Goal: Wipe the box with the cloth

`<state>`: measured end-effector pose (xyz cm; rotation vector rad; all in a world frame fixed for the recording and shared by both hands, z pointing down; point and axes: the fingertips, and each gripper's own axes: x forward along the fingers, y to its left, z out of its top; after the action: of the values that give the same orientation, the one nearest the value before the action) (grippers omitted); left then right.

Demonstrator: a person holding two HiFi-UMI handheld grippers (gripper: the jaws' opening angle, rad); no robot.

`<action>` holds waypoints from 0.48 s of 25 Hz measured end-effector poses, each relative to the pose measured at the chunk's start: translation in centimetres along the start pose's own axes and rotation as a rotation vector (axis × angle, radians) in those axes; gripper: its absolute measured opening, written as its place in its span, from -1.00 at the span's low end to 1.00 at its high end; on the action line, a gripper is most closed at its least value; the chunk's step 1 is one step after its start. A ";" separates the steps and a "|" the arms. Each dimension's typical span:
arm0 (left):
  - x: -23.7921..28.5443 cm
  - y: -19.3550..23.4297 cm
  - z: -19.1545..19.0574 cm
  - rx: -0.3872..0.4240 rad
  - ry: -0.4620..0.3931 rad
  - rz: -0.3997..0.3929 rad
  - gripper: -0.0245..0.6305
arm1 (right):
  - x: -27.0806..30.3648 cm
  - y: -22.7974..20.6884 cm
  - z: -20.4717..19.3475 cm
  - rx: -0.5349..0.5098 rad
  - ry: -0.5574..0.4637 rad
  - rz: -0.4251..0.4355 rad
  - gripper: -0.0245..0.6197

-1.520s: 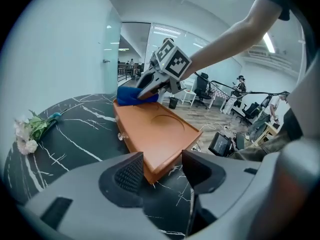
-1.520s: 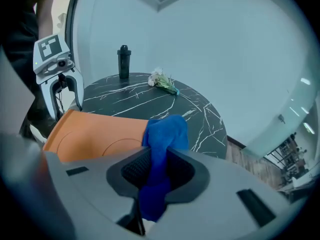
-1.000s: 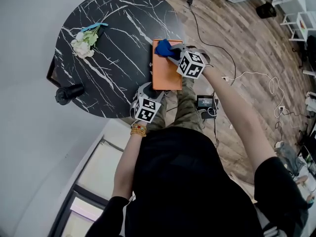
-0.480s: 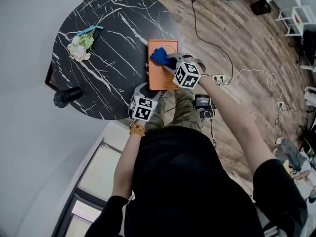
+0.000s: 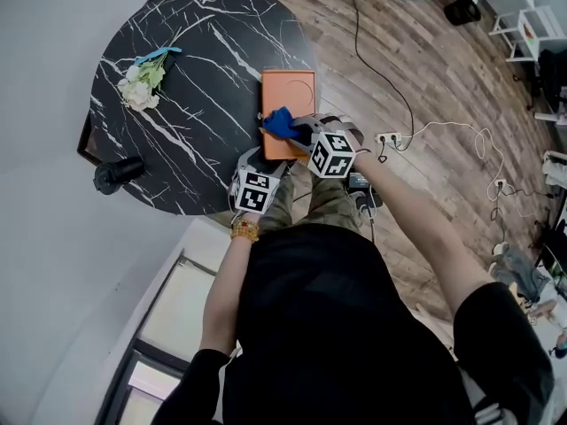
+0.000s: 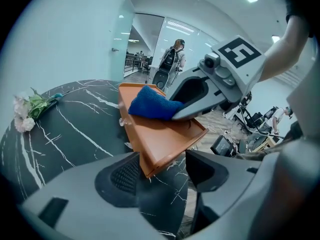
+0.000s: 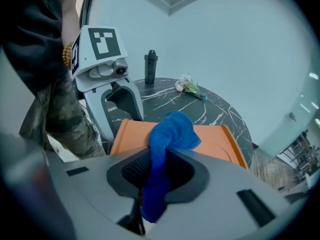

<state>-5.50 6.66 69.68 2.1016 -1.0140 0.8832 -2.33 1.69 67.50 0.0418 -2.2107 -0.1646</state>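
An orange box (image 5: 292, 96) lies at the near right edge of the black marble table (image 5: 204, 69). My right gripper (image 5: 297, 132) is shut on a blue cloth (image 5: 278, 122), which rests on the near left part of the box top. In the right gripper view the cloth (image 7: 172, 129) bulges out of the jaws over the box (image 7: 220, 139). My left gripper (image 5: 262, 156) sits at the box's near corner. Its jaws have just been opening. The corner of the box (image 6: 160, 144) lies between them, and the right jaw stands clear of it.
White flowers (image 5: 142, 80) lie at the table's far left, and a black cylinder (image 5: 120, 171) stands at its left rim. On the wooden floor to the right run cables and a power strip (image 5: 390, 137). A small device (image 5: 361, 182) lies by my legs.
My right gripper has dragged the blue cloth along the box top from the far end to the near end. The left gripper has stayed at the near corner.
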 end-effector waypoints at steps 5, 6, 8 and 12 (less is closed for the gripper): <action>0.1 0.5 0.3 -0.002 -0.005 0.007 -0.04 | -0.3 2.9 0.8 0.070 -0.028 0.091 -0.72; 0.1 0.5 0.1 -0.003 -0.005 0.005 -0.03 | -0.4 3.5 1.0 0.077 -0.034 0.120 -0.72; -0.1 0.3 0.0 0.025 -0.004 0.008 -0.03 | -1.0 4.4 1.1 0.075 -0.048 0.185 -0.72; -0.8 0.0 0.9 0.143 -0.012 0.034 -0.03 | -3.0 2.9 1.8 0.036 -0.117 0.226 -0.72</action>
<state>-5.66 6.30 68.53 2.2159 -1.0221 0.9865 -1.88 4.98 64.39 -0.2014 -2.3153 -0.0019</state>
